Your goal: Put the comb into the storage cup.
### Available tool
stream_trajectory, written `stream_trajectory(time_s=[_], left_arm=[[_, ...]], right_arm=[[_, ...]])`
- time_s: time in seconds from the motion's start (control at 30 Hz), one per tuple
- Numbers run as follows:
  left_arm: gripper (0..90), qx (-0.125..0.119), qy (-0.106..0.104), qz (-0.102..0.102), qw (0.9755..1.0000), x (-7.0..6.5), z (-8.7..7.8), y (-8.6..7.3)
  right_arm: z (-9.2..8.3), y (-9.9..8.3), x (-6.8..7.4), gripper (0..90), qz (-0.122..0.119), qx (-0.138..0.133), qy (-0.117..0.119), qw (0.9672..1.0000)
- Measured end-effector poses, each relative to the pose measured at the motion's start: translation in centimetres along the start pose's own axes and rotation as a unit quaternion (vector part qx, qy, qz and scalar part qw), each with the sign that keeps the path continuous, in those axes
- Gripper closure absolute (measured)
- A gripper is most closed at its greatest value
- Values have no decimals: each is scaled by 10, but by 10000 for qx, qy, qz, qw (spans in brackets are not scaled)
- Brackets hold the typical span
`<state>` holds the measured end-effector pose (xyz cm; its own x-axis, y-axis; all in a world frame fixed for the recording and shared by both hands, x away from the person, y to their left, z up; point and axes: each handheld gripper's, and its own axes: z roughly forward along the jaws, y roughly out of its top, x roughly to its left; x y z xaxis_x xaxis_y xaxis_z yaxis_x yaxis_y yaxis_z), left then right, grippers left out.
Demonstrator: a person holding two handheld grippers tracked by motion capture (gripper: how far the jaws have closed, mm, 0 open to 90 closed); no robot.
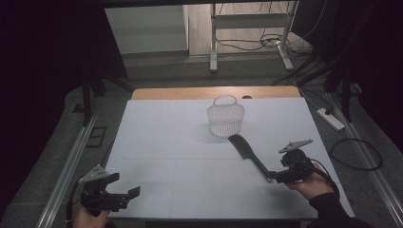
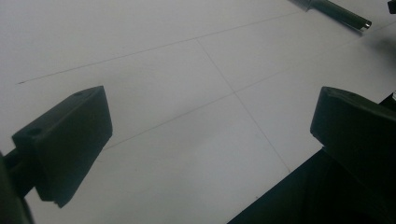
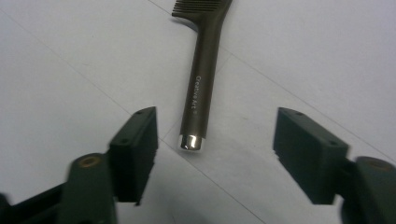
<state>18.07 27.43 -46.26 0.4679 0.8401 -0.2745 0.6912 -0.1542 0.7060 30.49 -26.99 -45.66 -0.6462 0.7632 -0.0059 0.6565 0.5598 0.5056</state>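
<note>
The comb (image 3: 201,84) lies flat on the worktop (image 1: 180,156), its head next to the basket (image 1: 225,119) and its handle end right between the right gripper's (image 3: 215,140) wide, empty fingers (image 3: 137,140), while the left gripper (image 1: 124,186), wide too, sits far away.

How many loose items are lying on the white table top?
2: a white mesh basket toward the far middle, and a dark comb just in front of it, its handle end between the right tongs' open jaws.

Dim room, dark at the edges; the pale white tabletop (image 1: 190,156) glows softly under overhead light, shadows faint, close-ups slightly blurred.
</note>
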Motion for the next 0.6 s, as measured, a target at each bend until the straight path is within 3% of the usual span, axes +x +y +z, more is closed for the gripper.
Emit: stream_trajectory(time_s=[0.23,0.33,0.6], left_arm=[[0,4,3,0,10000,0,0,0],[0,6,5,1,10000,0,0,0],[0,8,4,-7,10000,0,0,0]], right_arm=[[4,7,2,149,-21,19,-21,10000],[6,10,4,61,-143,-3,-97,9999],[13,23,4,0,-33,7,-63,10000]])
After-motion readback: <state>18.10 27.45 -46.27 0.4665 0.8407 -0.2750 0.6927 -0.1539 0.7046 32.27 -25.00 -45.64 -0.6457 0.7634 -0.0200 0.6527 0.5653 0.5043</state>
